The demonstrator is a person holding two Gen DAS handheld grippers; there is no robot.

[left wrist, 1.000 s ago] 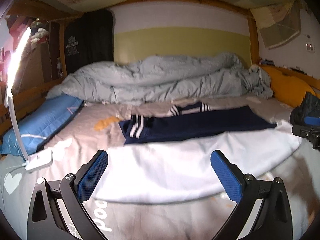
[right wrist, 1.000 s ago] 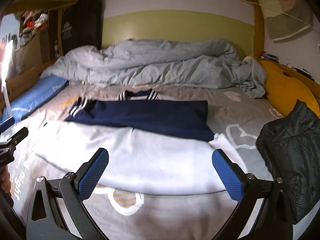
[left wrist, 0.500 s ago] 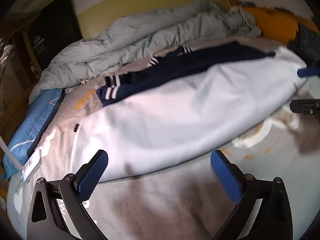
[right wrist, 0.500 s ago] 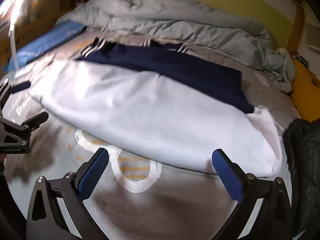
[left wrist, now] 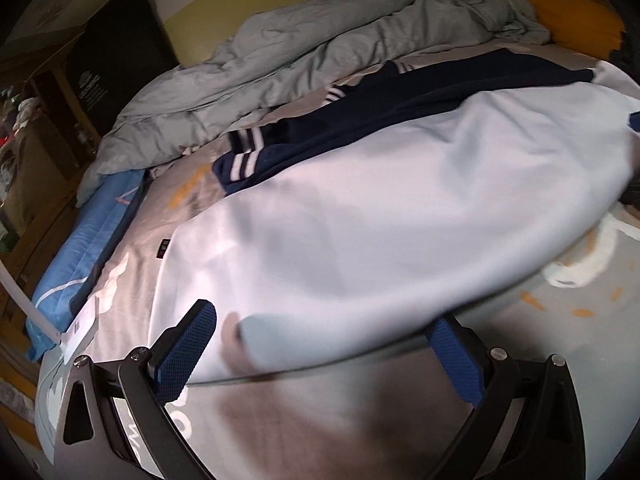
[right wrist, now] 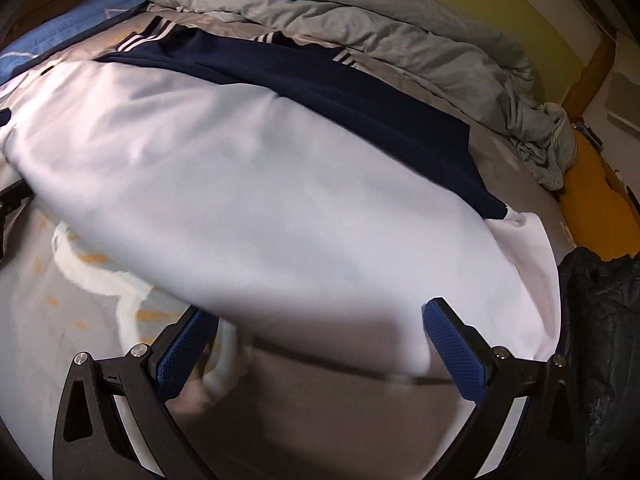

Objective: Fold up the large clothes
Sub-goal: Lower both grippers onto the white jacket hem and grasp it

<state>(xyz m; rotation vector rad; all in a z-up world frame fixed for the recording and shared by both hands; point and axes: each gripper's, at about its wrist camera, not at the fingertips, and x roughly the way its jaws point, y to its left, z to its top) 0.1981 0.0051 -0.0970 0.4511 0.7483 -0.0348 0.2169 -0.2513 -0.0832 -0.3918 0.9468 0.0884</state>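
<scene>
A large garment lies flat on the bed, with a white body (left wrist: pixel 380 208) (right wrist: pixel 260 184) and a navy part (left wrist: pixel 400 108) (right wrist: pixel 340 92) behind it that ends in white-striped cuffs (left wrist: pixel 244 160). My left gripper (left wrist: pixel 320 332) is open low over the garment's near left edge, and the hem runs between its blue pads (left wrist: pixel 188 352). My right gripper (right wrist: pixel 316 320) is open over the near right edge, its right pad (right wrist: pixel 452 344) against the white cloth. Neither gripper holds anything.
A crumpled grey duvet (left wrist: pixel 320 48) fills the back of the bed. A blue pillow (left wrist: pixel 84 256) and a white lamp base (left wrist: pixel 80 328) sit at the left. At the right are an orange pillow (right wrist: pixel 592 196) and a black jacket (right wrist: pixel 600 340). Printed grey sheet (right wrist: pixel 80 300) lies in front.
Both grippers have tipped downward and come closer to the near hem of the white garment. Each one stays open, and the garment lies as it did before.
</scene>
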